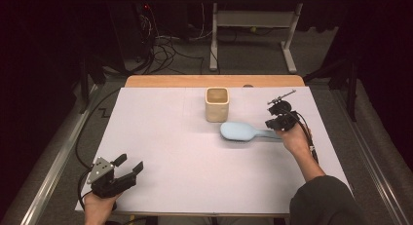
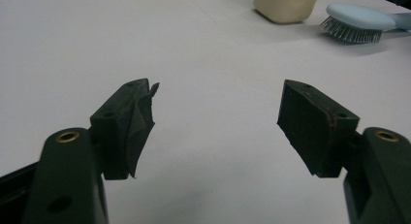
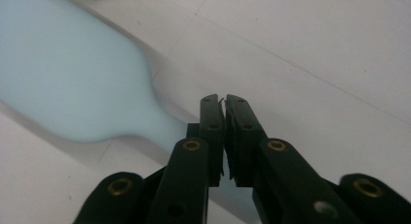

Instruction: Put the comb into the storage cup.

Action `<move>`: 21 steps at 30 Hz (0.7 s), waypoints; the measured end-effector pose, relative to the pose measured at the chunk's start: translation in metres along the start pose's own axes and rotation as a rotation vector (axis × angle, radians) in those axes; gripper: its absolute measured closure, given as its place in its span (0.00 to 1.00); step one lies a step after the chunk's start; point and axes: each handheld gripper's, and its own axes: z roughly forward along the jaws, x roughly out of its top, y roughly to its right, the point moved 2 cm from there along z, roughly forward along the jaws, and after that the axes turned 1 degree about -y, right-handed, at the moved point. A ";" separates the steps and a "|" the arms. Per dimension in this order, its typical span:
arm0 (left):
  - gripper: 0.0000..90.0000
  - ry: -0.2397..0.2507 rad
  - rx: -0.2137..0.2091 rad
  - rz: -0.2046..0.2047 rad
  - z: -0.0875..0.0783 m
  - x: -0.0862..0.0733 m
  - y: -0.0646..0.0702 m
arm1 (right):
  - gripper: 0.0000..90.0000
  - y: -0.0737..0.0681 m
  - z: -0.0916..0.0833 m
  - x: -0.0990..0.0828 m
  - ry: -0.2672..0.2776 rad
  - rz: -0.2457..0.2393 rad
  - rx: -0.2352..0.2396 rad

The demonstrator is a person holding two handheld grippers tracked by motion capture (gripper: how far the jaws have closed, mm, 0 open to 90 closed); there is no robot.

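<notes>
A light blue hairbrush (image 1: 241, 131) lies bristles down on the white mat (image 1: 195, 176), its handle pointing right. My right gripper (image 1: 275, 127) is over the end of that handle. In the right gripper view its jaws (image 3: 224, 100) stand shut pad against pad, with the hairbrush (image 3: 72, 73) handle running underneath them and nothing visibly between the tips. My left gripper (image 1: 130, 162) rests at the mat's near left corner, open and holding nothing (image 2: 218, 117). A beige square cup (image 1: 216, 104) stands upright just behind the brush head. From the left gripper view the hairbrush (image 2: 358, 18) and cup (image 2: 286, 3) sit far off.
The mat covers a wooden table whose far edge (image 1: 214, 81) shows behind the cup. Cables (image 1: 165, 52) and a white desk frame (image 1: 253, 35) sit on the floor beyond. Bare mat stretches between the two grippers.
</notes>
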 end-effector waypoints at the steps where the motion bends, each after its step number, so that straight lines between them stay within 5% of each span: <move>1: 0.33 0.000 0.000 0.000 0.000 0.000 0.000 | 1.00 0.000 0.000 0.000 0.000 0.000 0.000; 21: 0.33 -0.001 -0.004 0.002 0.000 0.000 0.000 | 1.00 0.006 0.014 0.000 -0.087 0.023 0.007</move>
